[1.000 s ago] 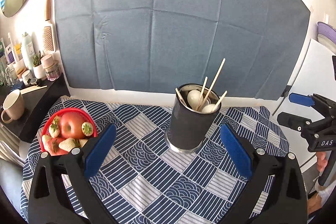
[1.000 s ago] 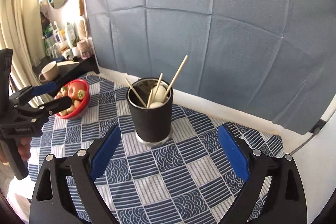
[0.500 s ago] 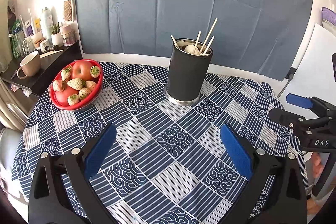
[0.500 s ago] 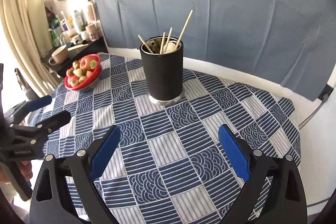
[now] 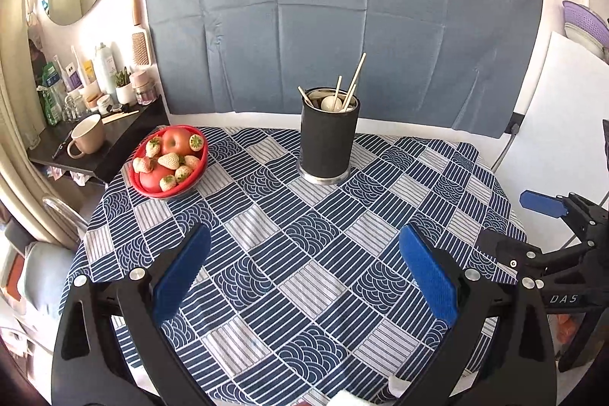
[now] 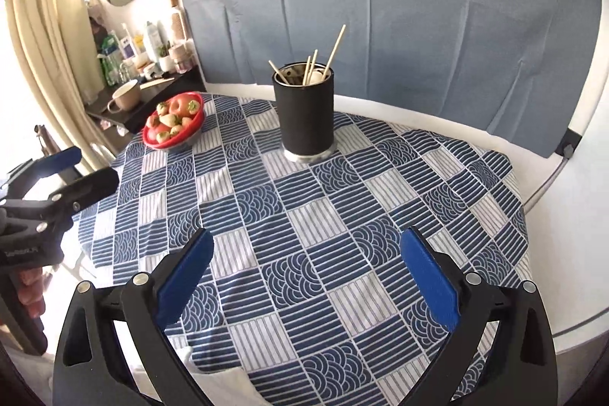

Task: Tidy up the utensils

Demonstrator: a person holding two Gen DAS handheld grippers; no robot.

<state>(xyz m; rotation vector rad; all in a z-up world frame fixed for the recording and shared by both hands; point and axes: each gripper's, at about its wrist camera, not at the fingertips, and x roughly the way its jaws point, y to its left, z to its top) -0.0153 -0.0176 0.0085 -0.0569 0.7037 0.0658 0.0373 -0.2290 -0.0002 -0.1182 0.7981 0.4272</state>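
- The black holder [image 5: 328, 136] stands upright on the far middle of the checked tablecloth [image 5: 304, 253], with the chopsticks [image 5: 356, 78] and a pale spoon [image 5: 330, 102] inside it, their ends sticking up past the rim.
- No loose utensil shows on the cloth in either view, so the sorting looks finished or close to it.
- The left gripper [image 5: 302, 273] hangs over the near edge of the table, jaws spread wide and empty; the holder lies straight ahead of it and well apart.
- The right gripper [image 6: 306, 273] is likewise released and holds nothing; from it the holder sits ahead and slightly left, also well apart.
- Neither gripper is clearly nearer the holder.
- The chopsticks' long axes run nearly vertical, leaning to the right, so any further grasp would likely come from above, closing across a stick.
- A red fruit bowl [image 5: 169, 158] sits to the left of the holder, apart from it, and out of the straight path.
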